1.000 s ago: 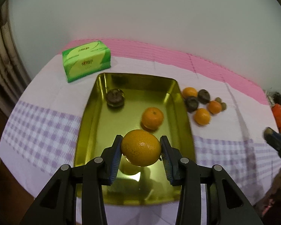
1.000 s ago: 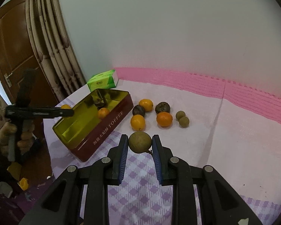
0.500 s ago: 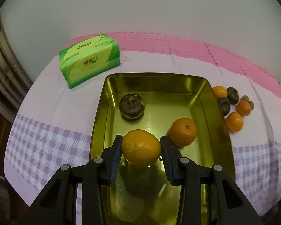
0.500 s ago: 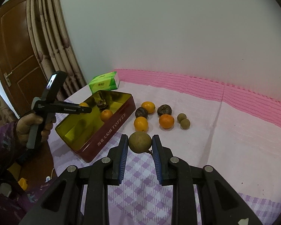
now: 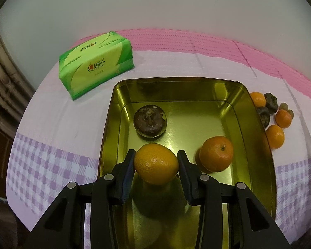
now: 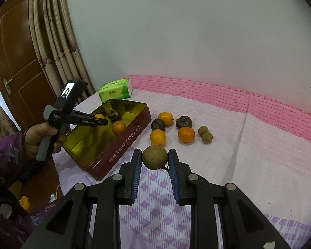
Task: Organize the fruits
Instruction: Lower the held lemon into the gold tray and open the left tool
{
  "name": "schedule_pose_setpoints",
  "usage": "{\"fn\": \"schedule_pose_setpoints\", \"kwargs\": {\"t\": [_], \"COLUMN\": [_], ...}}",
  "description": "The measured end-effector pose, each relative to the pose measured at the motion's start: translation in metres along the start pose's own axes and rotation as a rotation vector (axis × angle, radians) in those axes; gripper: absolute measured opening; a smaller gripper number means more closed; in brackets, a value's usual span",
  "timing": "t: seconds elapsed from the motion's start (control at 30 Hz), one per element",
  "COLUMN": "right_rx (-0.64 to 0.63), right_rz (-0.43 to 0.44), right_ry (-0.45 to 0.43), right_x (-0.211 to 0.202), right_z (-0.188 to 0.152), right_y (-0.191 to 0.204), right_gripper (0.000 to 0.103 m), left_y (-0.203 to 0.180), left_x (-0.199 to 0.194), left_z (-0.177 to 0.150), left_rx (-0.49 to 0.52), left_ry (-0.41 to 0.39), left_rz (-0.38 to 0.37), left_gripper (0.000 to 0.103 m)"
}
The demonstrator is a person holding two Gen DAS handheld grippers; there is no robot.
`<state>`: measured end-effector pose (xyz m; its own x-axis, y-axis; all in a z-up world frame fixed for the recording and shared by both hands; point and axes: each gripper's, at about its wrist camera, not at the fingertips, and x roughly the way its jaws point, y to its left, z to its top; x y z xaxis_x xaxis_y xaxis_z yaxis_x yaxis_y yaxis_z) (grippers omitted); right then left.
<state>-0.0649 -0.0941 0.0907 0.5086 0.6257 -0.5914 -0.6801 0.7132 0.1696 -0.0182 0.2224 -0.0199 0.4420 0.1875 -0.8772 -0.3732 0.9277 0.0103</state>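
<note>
My left gripper (image 5: 155, 164) is shut on an orange mandarin (image 5: 156, 163) and holds it low over the gold inside of the red toffee tin (image 5: 257, 124). In the tin lie a dark brown fruit (image 5: 150, 122) and another mandarin (image 5: 216, 153). My right gripper (image 6: 155, 157) is shut on a round brown-green fruit (image 6: 154, 157), held above the checked cloth to the right of the tin (image 6: 122, 149). Several mandarins, dark fruits and small green-brown fruits (image 6: 182, 127) lie on the cloth beyond it. The left gripper also shows in the right wrist view (image 6: 102, 121).
A green tissue pack (image 5: 95, 62) lies on the cloth behind the tin at the left. The table's left edge (image 5: 10, 166) runs close to the tin. A curtain and a brown door (image 6: 20, 62) stand at the left.
My left gripper has moved forward and down over the tin with the mandarin. My right gripper has stayed almost still with its fruit.
</note>
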Motion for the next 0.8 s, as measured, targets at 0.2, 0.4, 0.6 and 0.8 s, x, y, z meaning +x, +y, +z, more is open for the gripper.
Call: {"fn": "schedule_pose_setpoints", "kwargs": {"t": [0.2,0.4,0.6,0.8], "right_rx": [0.0,0.002,-0.001,0.003], "right_rz": [0.002,0.002,0.005,0.011], "right_ry": [0.008,0.014,0.015,0.008], "right_x": [0.001,0.001,0.001,-0.002], "right_z": [0.0,-0.001,-0.002,-0.004], "right_y": [0.001,0.002,0.005,0.007], "right_gripper": [0.024,0.024,0.024,0.024], "left_y": [0.0,0.003,0.006,0.009], "left_x": [0.006,0.011,0.007,-0.013], "left_z": [0.003,0.008,0.008,0.011], "left_rx": [0.004,-0.006,-0.02,-0.051], "left_ry": [0.014,0.031,0.023,-0.008], "left_rz": [0.018,0.024,0.032,0.006], "left_gripper": [0.041,0.042,0.042,0.042]}}
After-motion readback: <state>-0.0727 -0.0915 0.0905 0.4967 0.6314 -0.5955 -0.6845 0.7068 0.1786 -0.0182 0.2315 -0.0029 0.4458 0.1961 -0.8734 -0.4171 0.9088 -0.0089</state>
